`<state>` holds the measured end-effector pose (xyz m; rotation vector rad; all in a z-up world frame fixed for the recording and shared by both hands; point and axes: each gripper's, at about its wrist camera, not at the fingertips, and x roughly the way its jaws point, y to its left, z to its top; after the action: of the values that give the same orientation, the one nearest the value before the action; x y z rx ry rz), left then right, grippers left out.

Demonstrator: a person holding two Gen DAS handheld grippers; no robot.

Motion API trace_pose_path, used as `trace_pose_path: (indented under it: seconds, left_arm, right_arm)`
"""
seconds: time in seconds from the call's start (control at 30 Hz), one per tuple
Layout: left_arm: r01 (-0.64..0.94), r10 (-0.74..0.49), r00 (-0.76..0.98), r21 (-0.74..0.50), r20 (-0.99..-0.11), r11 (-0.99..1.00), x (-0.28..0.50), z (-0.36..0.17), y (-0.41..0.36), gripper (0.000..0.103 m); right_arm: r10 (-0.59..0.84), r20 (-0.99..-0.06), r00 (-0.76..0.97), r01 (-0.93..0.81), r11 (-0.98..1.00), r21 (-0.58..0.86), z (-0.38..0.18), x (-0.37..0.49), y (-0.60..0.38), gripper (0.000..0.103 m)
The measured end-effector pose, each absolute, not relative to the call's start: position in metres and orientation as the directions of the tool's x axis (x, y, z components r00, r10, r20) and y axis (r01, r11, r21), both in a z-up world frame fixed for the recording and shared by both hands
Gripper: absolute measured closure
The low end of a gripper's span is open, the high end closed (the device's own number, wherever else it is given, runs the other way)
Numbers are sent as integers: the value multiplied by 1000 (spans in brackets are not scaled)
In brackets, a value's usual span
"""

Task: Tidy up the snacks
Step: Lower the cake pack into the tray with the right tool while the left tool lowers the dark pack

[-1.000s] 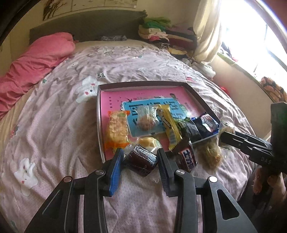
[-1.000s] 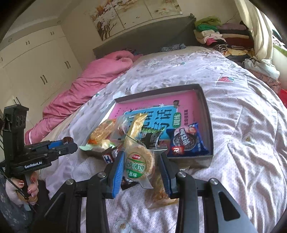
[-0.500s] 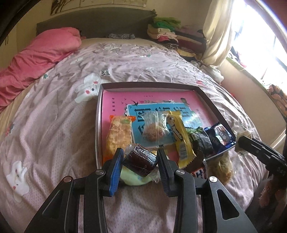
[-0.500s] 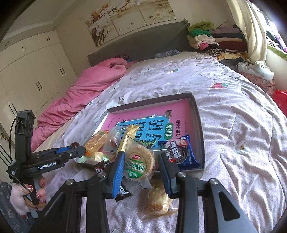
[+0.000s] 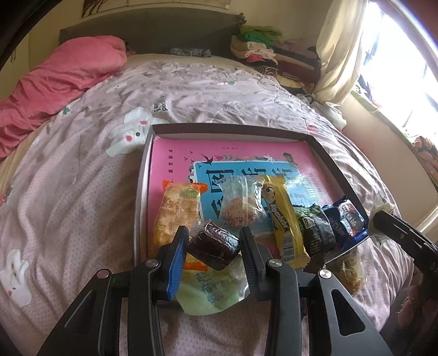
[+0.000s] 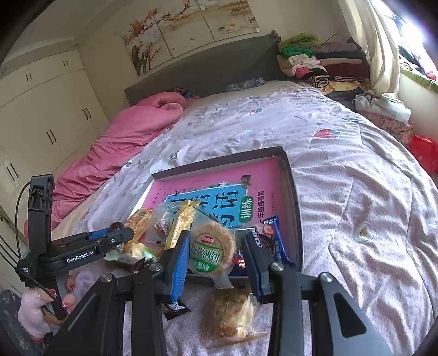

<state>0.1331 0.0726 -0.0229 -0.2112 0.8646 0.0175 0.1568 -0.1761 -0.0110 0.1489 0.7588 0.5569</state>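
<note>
Two claws loaded: left claw [image 5: 215,246] clamped on dark wrapped cake [image 5: 215,245], soft, squashable; right claw [image 6: 216,250] clamped on round cracker pack [image 6: 212,247], light, brittle, slippery; grip mid-body w/ gentle squeeze.

A lilac bedspread [image 5: 82,191] with white rabbit prints covered the bed. At its head stood a dark headboard [image 6: 208,68]; a rumpled pink duvet [image 5: 60,74] lay just below it at one side, folded clothes [image 6: 314,60] were piled at the other, and a blossom painting [image 6: 191,24] hung above.
</note>
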Motion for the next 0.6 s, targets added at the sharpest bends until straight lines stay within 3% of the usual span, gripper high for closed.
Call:
trace_pose_path:
  seconds: [0.6]
  left_arm:
    - [-87,-75,641,-170,-763,982,140,-27,69,64]
  right_arm:
    - [502,-648,573,-421,859,292,-22,176,-156,65]
